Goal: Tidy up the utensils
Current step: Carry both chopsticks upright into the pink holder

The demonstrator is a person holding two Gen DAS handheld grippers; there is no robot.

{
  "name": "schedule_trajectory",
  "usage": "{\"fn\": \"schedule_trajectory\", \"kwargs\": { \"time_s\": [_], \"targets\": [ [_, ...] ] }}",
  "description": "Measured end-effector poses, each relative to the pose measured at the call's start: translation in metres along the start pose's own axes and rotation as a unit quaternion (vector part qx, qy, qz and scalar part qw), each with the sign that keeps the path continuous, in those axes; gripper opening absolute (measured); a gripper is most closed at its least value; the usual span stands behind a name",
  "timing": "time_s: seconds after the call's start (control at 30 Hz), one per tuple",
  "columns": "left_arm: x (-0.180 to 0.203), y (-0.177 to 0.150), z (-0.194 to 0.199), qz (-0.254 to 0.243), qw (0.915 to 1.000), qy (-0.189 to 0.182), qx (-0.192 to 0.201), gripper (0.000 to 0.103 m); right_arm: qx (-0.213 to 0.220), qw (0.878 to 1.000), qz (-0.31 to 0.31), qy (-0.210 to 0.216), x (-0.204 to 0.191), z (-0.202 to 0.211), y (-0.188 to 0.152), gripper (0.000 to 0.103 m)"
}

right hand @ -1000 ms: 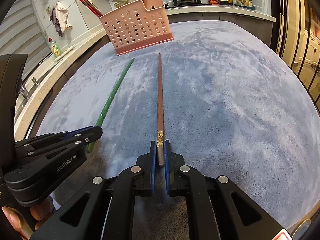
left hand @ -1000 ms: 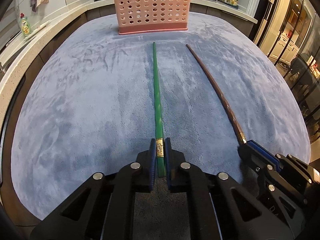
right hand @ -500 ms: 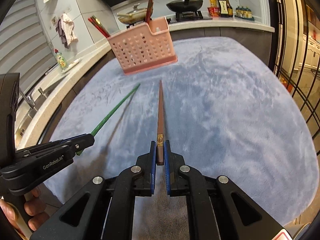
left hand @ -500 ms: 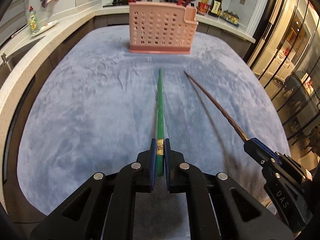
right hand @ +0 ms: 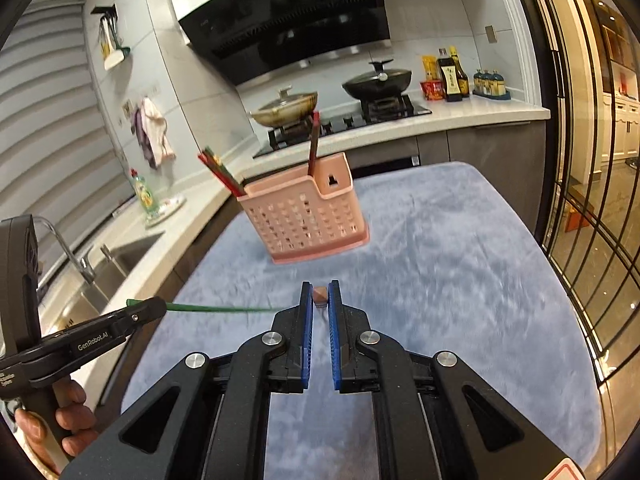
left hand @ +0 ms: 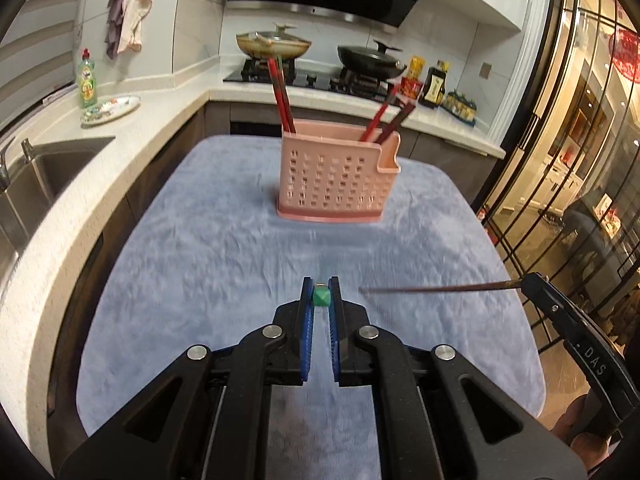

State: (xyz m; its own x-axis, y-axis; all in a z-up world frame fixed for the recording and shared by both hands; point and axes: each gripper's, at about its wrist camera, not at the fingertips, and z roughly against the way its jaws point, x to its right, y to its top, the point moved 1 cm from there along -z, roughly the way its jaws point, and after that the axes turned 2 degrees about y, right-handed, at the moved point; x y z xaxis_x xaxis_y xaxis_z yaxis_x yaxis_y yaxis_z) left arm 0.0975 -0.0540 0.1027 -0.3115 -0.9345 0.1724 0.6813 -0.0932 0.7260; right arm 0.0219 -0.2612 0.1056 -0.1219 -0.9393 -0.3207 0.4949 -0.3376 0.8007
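My left gripper (left hand: 321, 295) is shut on a green chopstick (left hand: 321, 296), seen end-on and pointing forward above the blue cloth. It also shows in the right wrist view (right hand: 216, 309), level in the air. My right gripper (right hand: 320, 295) is shut on a brown chopstick (right hand: 319, 294), also end-on; it shows in the left wrist view (left hand: 440, 289), level, held by the right gripper (left hand: 534, 282). The pink perforated utensil holder (left hand: 336, 178) stands ahead on the cloth with several red and dark chopsticks (left hand: 280, 92) in it.
A blue cloth (left hand: 208, 248) covers the table. A sink (left hand: 44, 172) and counter lie left, with a green soap bottle (left hand: 87, 82). A stove with two pans (left hand: 276, 42) is behind the holder. Glass doors (left hand: 568, 160) are on the right.
Both grippers have lifted their chopsticks off the cloth and tipped up, so each chopstick now points forward, level, toward the holder. Both stayed shut.
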Motion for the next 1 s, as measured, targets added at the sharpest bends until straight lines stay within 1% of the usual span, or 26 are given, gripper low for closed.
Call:
{"fn": "schedule_trajectory", "kwargs": {
  "time_s": [0.13,0.33,0.4,0.5,0.63,0.73,0.87,1.0],
  "targets": [
    [-0.002,0.021,-0.002,0.004,0.9999,-0.002,0.014,0.007,0.007,1.0,0.004,0.0,-0.003,-0.009,0.015,0.007],
    [-0.004,0.045,-0.012,0.003,0.9997,0.004,0.022,0.007,0.012,1.0,0.003,0.001,-0.003,-0.024,0.034,0.007],
    [-0.005,0.056,-0.015,0.005,0.9996,0.002,0.026,0.007,0.02,1.0,0.006,0.004,-0.005,-0.026,0.046,0.007],
    [-0.006,0.074,-0.017,0.007,0.9993,0.002,0.036,0.007,0.034,0.999,0.007,0.01,-0.009,-0.03,0.066,0.007],
    [-0.008,0.105,-0.015,0.01,0.9982,0.003,0.059,0.007,0.054,0.998,0.007,0.024,-0.015,-0.036,0.097,0.007],
    [-0.01,0.131,-0.009,0.016,0.9967,0.0,0.08,0.007,0.08,0.996,0.006,0.037,-0.023,-0.037,0.129,0.007],
    [-0.01,0.17,-0.001,0.022,0.9927,0.003,0.118,0.007,0.111,0.993,0.005,0.045,-0.032,-0.042,0.168,0.007],
    [-0.01,0.199,-0.001,0.026,0.9892,0.009,0.144,0.007,0.137,0.99,0.003,0.045,-0.039,-0.055,0.204,0.007]
  ]
}}
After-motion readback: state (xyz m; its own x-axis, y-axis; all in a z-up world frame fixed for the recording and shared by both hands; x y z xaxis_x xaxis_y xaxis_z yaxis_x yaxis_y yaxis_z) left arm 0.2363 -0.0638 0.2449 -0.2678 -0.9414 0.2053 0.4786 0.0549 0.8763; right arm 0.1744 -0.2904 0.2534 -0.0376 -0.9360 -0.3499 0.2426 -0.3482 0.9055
